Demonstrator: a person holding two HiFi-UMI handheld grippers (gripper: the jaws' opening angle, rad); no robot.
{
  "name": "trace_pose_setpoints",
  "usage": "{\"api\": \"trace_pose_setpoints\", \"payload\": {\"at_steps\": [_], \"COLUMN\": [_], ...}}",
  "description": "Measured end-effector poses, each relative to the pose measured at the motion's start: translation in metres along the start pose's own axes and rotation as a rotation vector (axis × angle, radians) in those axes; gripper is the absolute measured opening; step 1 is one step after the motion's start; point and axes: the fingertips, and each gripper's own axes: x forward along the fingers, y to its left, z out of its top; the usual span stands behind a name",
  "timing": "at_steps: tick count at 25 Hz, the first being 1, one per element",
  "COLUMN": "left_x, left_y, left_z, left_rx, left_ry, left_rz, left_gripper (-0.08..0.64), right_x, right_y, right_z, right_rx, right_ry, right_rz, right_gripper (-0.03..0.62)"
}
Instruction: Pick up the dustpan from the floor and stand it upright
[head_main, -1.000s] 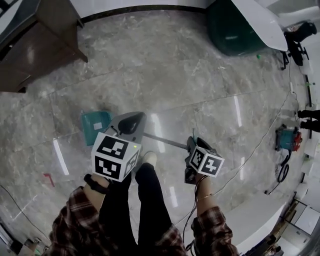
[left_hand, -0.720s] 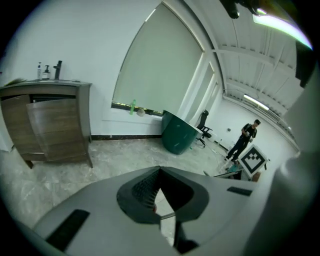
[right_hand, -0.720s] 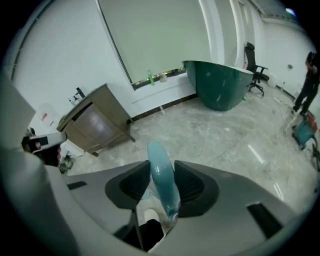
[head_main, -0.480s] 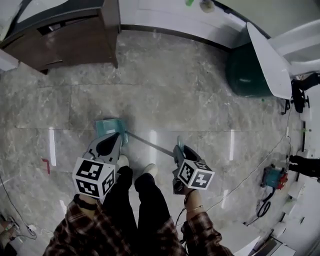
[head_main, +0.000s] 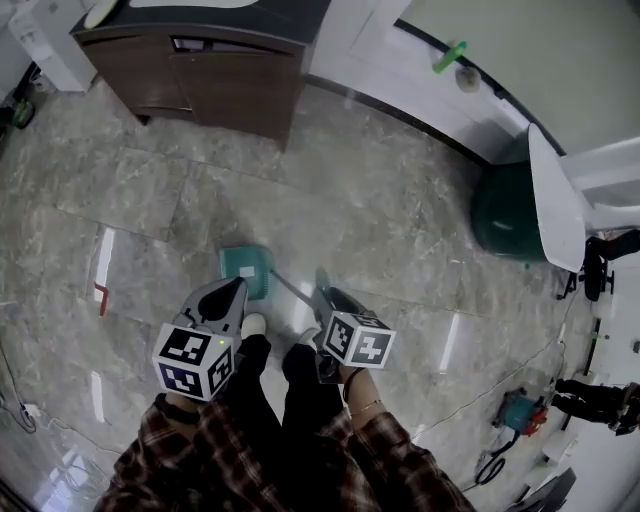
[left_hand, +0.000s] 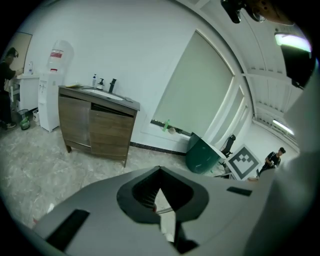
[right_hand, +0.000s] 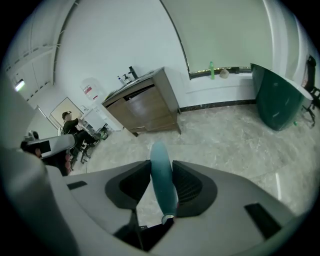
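Observation:
The teal dustpan (head_main: 245, 268) rests with its pan on the marble floor just ahead of my feet. Its thin handle rod (head_main: 288, 289) slants up to my right gripper (head_main: 322, 292). In the right gripper view the teal handle grip (right_hand: 162, 182) runs between the two jaws, which are shut on it (right_hand: 162, 187). My left gripper (head_main: 236, 290) hangs to the left of the pan, close to it but apart from it. In the left gripper view its jaw tips meet (left_hand: 160, 172) with nothing between them. The pan does not show in either gripper view.
A brown wooden cabinet (head_main: 230, 70) stands against the far wall. A dark green bin with a white lid (head_main: 515, 205) is at the right. A water dispenser (left_hand: 54, 85) stands left of the cabinet. Cables and a teal tool (head_main: 515, 410) lie at the lower right.
The right gripper has lifted the handle, so the rod stands steeper and the pan sits closer to my feet. The head view has swung up toward the cabinet and wall.

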Motion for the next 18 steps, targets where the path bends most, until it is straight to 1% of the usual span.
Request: {"api": "trace_pose_setpoints", "payload": {"at_steps": [4, 8, 12, 15, 18], "left_x": [-0.021, -0.034, -0.036, -0.036, -0.039], "left_y": [0.015, 0.022, 0.021, 0.014, 0.009], "left_z": [0.008, 0.009, 0.005, 0.003, 0.006], "left_rx": [-0.021, -0.041, -0.073, -0.079, -0.069], "left_ry": [-0.020, -0.033, -0.038, -0.042, -0.047], "left_rz": [0.044, 0.076, 0.098, 0.101, 0.097], "left_gripper": [0.000, 0.000, 0.000, 0.000, 0.000], "right_x": [0.007, 0.019, 0.011, 0.007, -0.001], "right_y": [0.024, 0.025, 0.027, 0.023, 0.022], "right_z": [-0.001, -0.008, -0.005, 0.000, 0.007], "right_rx": [-0.042, -0.072, -0.084, -0.094, -0.100], "right_ry": [0.029, 0.040, 0.077, 0.044, 0.000], "right_rz": [0.018, 0.048, 0.056, 0.053, 0.060], "right_gripper": [0.141, 0.141, 0.141, 0.141, 0.141]}}
